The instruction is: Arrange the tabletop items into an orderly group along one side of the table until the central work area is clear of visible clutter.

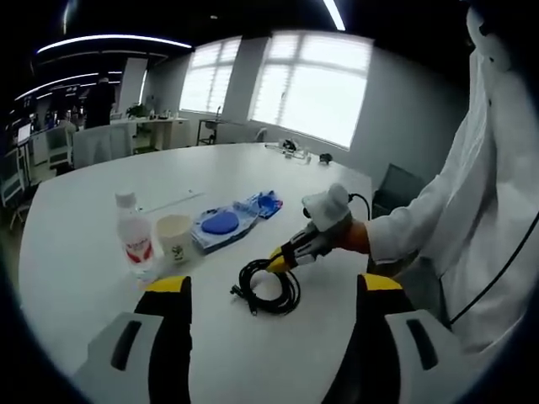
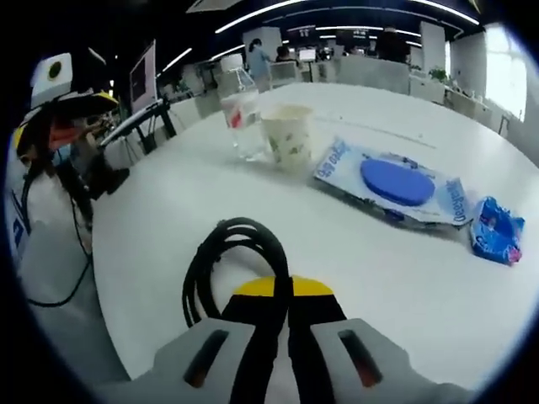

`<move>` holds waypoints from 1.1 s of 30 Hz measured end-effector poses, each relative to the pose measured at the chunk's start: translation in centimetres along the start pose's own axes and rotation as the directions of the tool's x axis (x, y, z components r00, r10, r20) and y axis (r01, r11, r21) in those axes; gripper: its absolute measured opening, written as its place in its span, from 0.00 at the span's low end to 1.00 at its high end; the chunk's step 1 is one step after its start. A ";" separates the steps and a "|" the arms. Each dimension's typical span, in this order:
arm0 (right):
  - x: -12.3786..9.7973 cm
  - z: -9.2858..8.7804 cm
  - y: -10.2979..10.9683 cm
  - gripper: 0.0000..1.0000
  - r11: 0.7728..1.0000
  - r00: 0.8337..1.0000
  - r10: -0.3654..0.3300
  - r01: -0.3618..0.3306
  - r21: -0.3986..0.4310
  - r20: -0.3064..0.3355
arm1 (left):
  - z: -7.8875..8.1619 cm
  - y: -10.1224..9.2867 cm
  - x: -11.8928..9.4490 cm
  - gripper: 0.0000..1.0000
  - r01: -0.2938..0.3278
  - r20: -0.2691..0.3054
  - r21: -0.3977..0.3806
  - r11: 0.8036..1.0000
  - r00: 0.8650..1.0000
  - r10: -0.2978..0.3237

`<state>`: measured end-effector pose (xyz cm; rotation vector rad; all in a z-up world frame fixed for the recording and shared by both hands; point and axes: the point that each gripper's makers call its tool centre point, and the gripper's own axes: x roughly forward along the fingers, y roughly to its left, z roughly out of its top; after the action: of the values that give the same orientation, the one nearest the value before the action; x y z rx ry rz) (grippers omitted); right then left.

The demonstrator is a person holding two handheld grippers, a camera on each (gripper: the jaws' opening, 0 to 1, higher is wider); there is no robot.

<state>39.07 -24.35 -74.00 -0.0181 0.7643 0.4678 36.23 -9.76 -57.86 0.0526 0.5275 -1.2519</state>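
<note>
Right gripper view has the right gripper pinched down on a coiled black cable, jaws basically together with the loop sticking out to its left on the white bench. In the left gripper view the cable lies near the bench edge, its plug end trailing toward the camera. The left gripper is spread wide, holding nothing. Further back sit a plastic bottle and a paper cup, contents can't tell, next to a flat blue package and a crumpled blue wrapper.
</note>
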 end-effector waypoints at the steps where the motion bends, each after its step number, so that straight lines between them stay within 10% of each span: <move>1: -0.1 0.0 0.0 0.00 1.000 1.000 0.002 -0.002 0.000 0.002 | 0.0 0.0 0.1 0.81 0.000 0.001 -0.001 1.000 1.000 0.000; 33: -4.5 2.9 1.0 0.00 0.999 0.990 0.033 -0.038 0.037 0.137 | -0.4 0.6 3.9 0.77 -0.063 -0.019 -0.012 0.998 0.998 0.062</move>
<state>37.79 -24.76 -68.70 0.0636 0.6399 0.4825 37.46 -12.92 -59.99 0.0695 0.5457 -1.1880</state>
